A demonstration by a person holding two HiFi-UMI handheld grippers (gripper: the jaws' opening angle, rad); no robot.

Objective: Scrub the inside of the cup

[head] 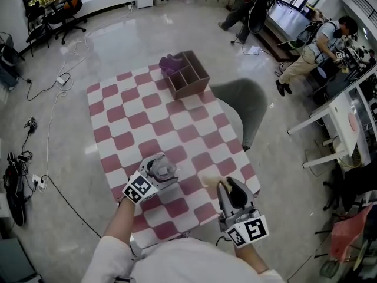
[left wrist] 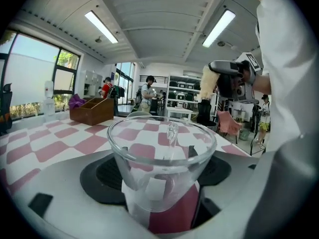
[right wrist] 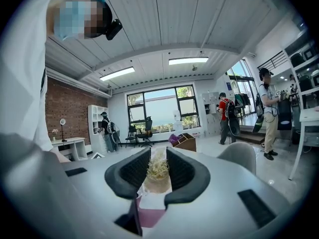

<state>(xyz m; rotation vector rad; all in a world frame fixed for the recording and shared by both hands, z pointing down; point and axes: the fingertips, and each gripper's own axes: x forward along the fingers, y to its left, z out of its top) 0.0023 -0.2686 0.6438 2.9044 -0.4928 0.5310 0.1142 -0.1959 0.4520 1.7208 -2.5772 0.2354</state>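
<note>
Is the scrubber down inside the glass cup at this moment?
No: the head view shows the scrubber, held in the right tongs, well to the side of the cup and apart from it.

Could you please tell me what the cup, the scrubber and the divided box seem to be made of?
Cup: clear, glossy glass or hard plastic; the checked cloth shows through it. Scrubber: pale, matte, wiry fibres, possibly plant fibre. Box: brown matte wood, judging by its flat board walls, though any grain is too small to tell.
</note>
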